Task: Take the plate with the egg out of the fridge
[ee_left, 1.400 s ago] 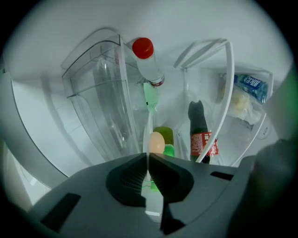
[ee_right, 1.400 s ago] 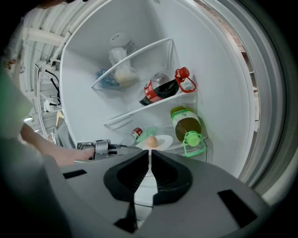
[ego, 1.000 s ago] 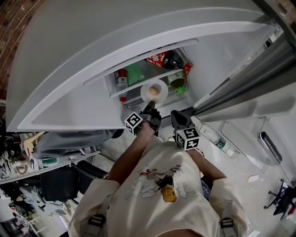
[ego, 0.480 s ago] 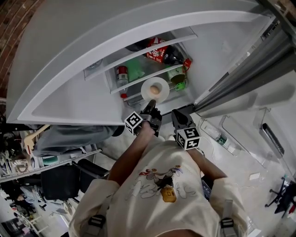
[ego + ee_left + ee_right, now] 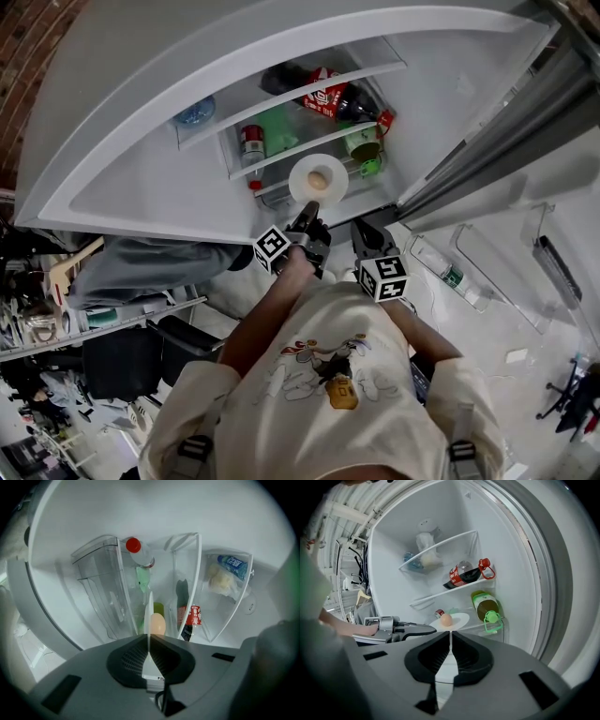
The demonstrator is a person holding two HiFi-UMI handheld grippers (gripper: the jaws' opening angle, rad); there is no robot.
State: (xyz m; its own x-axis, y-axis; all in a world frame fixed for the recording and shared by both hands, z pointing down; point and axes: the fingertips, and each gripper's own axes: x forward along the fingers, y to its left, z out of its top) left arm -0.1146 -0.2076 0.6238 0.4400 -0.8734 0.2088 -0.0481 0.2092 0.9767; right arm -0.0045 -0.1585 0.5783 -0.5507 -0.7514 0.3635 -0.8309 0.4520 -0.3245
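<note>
Left tool (image 5: 306, 222) is clenched on the near rim of the plate (image 5: 302, 180), with the egg (image 5: 320, 176) resting on it. Plate has been drawn slightly nearer from the fridge shelf (image 5: 272, 161); removal judged under way. Right tool (image 5: 364, 234) is closed, empty. Cluttered racks (image 5: 56, 319) noted left.

In front of the fridge (image 5: 112, 178) you have open room to back out; a can (image 5: 250, 145) and a green-handled bottle (image 5: 363, 150) crowd behind the plate (image 5: 302, 184).
</note>
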